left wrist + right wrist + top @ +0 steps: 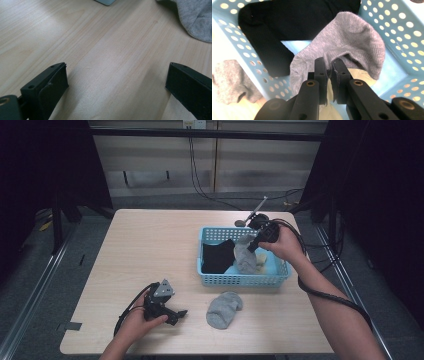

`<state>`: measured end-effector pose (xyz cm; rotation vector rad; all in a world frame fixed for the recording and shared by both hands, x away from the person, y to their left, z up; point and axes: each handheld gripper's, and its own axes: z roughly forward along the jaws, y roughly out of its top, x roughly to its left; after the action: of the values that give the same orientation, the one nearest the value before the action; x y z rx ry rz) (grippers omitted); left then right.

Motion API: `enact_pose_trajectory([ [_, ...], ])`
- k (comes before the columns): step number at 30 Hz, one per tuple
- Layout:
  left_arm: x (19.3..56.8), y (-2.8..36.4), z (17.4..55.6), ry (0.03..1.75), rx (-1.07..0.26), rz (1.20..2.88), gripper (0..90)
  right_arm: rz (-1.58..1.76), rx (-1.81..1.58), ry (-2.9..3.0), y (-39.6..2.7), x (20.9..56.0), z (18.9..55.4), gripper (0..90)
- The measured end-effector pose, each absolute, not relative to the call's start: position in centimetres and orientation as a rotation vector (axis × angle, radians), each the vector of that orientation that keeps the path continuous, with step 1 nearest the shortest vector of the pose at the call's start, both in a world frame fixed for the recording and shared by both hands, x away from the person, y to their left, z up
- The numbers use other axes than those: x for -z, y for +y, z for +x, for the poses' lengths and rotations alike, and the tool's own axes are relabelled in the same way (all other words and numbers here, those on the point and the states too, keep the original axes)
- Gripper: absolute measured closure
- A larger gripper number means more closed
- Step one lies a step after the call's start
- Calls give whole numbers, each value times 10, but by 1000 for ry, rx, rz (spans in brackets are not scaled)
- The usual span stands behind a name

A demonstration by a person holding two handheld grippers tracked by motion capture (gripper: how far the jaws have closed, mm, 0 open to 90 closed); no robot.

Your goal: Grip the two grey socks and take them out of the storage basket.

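A light blue perforated basket (244,279) stands on the wooden table right of centre. My right gripper (252,245) hangs over it, shut on the edge of a grey sock (245,258) that droops into the basket. In the right gripper view the jaws pinch the grey sock (342,47) above a black sock (274,30) and a pale yellow item (359,75). A second grey sock (223,309) lies on the table in front of the basket. My left gripper (177,315) rests on the table at the front left, open, with bare wood between its fingers (50,85).
The basket (392,35) also holds a black sock (218,256) on its left side. The loose grey sock (197,20) lies just ahead and right of the left gripper. Cables run on the floor behind the table, whose far side is dark.
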<state>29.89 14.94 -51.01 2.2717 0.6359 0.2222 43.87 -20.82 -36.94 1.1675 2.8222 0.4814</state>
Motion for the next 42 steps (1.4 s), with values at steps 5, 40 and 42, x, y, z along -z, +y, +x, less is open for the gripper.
enact_pose_trajectory([
  [5, 510, 150, 299, 634, -219, 2276, 33, 1142, -483, 2826, -208, 362, 438, 836],
  [40, 510, 150, 299, 636, -221, 2277, 33, 986, -566, 2859, -198, 300, 406, 836],
  [42, 510, 150, 299, 635, -221, 2278, 33, 970, -578, 2870, -196, 298, 402, 836],
])
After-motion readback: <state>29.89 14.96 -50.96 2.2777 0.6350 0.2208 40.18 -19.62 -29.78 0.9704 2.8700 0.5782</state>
